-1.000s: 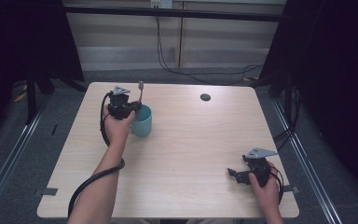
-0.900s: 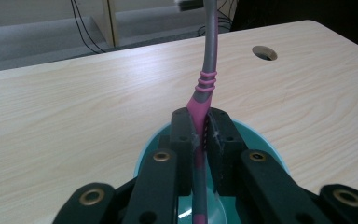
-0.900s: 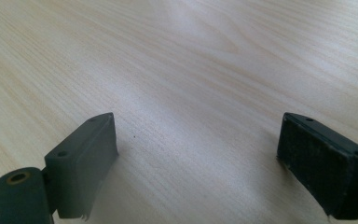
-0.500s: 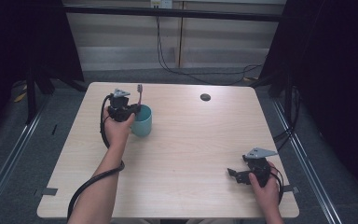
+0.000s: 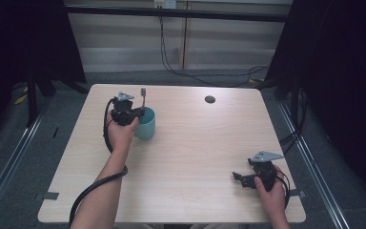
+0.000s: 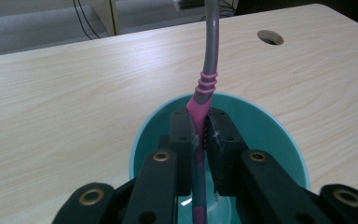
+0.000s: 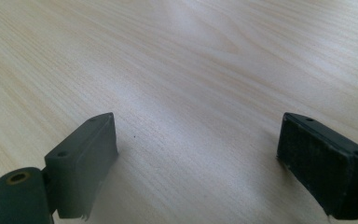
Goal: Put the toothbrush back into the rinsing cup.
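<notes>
pink and grey toothbrush (image 6: 204, 88) is the item we hold: its handle stands near upright inside the teal cup (image 6: 279, 140), bristle end up, and the cup stands on the bench (image 5: 200, 138) toward its far left. our left claw (image 6: 200, 135) is clamped on the pink part of the handle, with the jaw tips just inside the cup's rim. we cannot tell whether the lower end of the handle touches the cup floor.

risks, as we judge them:
- jaw tips sit close to the rim; any sideways drift of the hand could push the cup along the bench or tip it.
- grip is on a narrow, smooth handle; a loose clamp may let the brush rotate or slip.
- release at a lean could let the brush fall against the rim and rock the cup.

our right claw (image 7: 196, 158) rests low over bare bench near the right front corner, jaws spread wide and holding nothing, well apart from the cup. it cannot steady the cup from there.
</notes>
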Motion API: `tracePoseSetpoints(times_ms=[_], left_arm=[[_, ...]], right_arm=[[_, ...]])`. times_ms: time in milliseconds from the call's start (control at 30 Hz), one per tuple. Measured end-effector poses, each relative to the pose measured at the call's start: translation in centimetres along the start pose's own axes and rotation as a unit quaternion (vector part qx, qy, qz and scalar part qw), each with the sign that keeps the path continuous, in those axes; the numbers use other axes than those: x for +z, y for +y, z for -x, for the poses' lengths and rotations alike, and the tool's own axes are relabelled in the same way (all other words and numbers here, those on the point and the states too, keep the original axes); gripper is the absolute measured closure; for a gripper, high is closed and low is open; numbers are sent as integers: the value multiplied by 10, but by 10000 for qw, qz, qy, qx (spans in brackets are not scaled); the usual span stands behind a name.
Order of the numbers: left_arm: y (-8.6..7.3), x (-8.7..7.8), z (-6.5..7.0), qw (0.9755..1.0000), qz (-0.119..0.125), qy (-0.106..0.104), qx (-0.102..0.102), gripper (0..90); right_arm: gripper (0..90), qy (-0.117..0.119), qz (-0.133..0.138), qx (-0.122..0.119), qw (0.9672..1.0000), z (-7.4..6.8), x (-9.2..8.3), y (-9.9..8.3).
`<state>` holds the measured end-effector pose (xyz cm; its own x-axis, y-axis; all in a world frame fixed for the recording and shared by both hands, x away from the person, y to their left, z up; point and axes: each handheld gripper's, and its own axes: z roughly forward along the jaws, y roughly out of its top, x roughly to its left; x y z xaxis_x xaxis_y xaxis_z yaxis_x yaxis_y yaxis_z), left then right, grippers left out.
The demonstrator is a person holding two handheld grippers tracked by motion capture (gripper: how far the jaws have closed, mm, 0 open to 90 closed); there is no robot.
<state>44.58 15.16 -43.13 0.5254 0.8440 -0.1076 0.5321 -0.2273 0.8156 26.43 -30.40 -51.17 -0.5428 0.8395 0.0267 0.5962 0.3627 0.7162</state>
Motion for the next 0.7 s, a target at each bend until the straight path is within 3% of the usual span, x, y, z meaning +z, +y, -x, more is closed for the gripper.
tracePoseSetpoints(times_ms=[700], left_arm=[[-3, 3, 2, 9999, -122, -8, 29, 813]], right_arm=[[113, 1, -1, 1, 10000, 0, 0, 0]])
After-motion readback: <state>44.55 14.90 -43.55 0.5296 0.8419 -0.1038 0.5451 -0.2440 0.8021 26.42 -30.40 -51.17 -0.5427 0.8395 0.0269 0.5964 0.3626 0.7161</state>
